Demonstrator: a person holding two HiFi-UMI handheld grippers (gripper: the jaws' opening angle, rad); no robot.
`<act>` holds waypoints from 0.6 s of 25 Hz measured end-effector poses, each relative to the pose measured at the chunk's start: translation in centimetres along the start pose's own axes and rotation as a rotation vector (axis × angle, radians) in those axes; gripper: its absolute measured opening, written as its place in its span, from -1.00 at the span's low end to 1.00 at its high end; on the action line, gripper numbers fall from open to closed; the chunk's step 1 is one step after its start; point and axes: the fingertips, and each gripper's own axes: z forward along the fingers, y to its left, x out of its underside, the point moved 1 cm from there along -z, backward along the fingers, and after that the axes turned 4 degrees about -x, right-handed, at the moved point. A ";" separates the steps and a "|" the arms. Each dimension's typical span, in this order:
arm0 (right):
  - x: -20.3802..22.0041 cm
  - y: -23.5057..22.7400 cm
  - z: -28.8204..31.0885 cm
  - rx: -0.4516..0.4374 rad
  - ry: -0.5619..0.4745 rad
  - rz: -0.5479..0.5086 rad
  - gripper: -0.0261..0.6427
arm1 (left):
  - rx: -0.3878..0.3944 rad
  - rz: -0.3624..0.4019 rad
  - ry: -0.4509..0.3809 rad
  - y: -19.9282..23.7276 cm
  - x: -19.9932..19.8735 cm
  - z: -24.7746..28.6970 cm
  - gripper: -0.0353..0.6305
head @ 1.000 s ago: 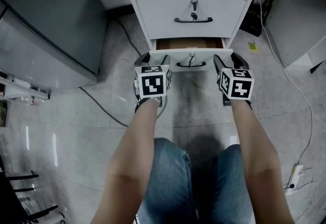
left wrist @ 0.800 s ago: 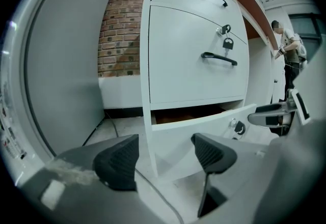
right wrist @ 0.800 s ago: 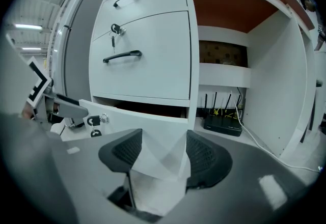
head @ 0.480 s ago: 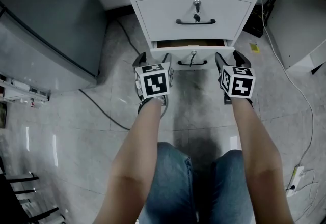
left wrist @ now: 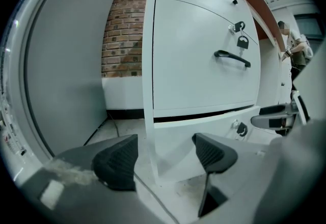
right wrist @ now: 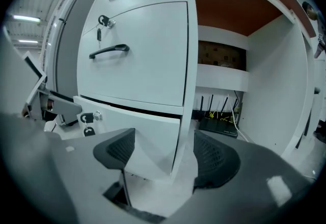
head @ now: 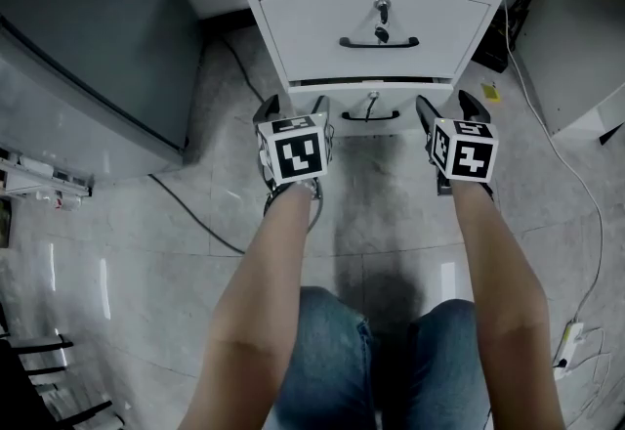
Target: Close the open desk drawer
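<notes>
The white bottom drawer (head: 371, 107) of the desk pedestal is pushed almost flush, with only a thin dark slit above its front (left wrist: 204, 134) (right wrist: 135, 126). It has a black handle (head: 370, 116) and a key in its lock (right wrist: 87, 117). My left gripper (head: 293, 107) (left wrist: 165, 154) is at the drawer's left corner and my right gripper (head: 445, 104) (right wrist: 165, 154) at its right corner. Both sets of jaws have just been opening. Each corner stands between wide-spread pads, which do not press on it.
Two more shut drawers (head: 376, 27) sit above. A tall grey cabinet (head: 88, 37) stands to the left, with a cable (head: 195, 213) across the floor. A power strip (head: 566, 335) lies at the right, a router (right wrist: 219, 126) under the desk. The person's knees (head: 371, 360) are close below.
The drawer has slid in, from showing its brown inside to a thin slit. Both grippers followed it toward the pedestal, and their jaws have spread wider.
</notes>
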 end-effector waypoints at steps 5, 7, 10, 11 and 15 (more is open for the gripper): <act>-0.3 -0.3 0.4 0.005 0.003 -0.017 0.18 | 0.000 -0.009 -0.003 0.0 -0.3 0.4 0.22; -0.5 -0.3 0.5 0.004 0.004 -0.026 0.18 | -0.001 -0.007 -0.006 0.1 -0.5 0.5 0.22; -0.6 -0.5 0.7 -0.005 0.007 -0.041 0.22 | 0.001 -0.006 -0.006 0.2 -0.6 0.5 0.24; -0.6 -0.6 0.7 -0.007 0.008 -0.043 0.24 | 0.001 -0.007 -0.005 0.2 -0.6 0.6 0.24; -0.5 -0.8 1.0 -0.001 0.010 -0.027 0.27 | -0.007 -0.004 0.005 0.2 -0.7 0.8 0.24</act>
